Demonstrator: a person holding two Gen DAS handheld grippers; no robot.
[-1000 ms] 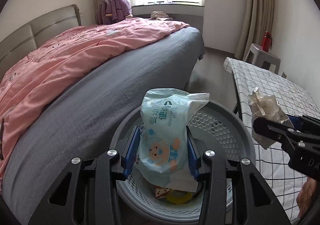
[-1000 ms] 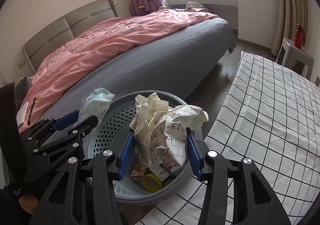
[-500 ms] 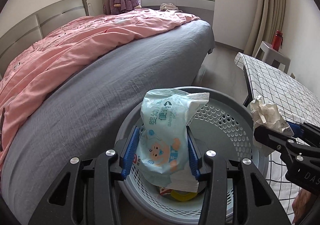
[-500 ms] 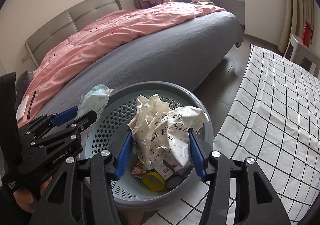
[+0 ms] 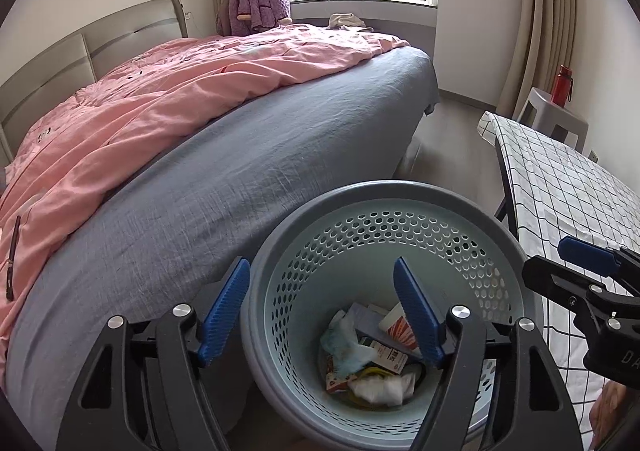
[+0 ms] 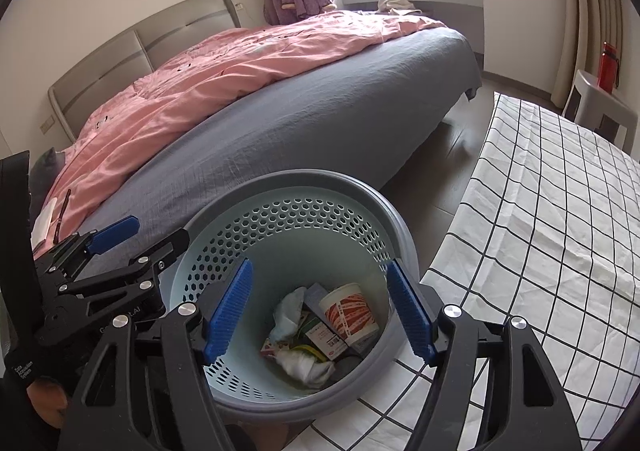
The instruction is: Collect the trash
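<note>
Left wrist view: close above the perforated bin (image 5: 384, 211), angled down toward the bed (image 5: 240, 155) and window. Right wrist view: same bin (image 6: 296, 187), from nearer the checked table (image 6: 560, 211). Both share bin, bed, table.

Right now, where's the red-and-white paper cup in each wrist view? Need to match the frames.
Left wrist: paper cup low right of centre, in the waste basket, partly hidden behind the left gripper's right finger.
Right wrist: paper cup low centre, in full view on its side among the basket's trash, between the right gripper's open fingers.
Shared landmark: purple blanket by the window.
</note>
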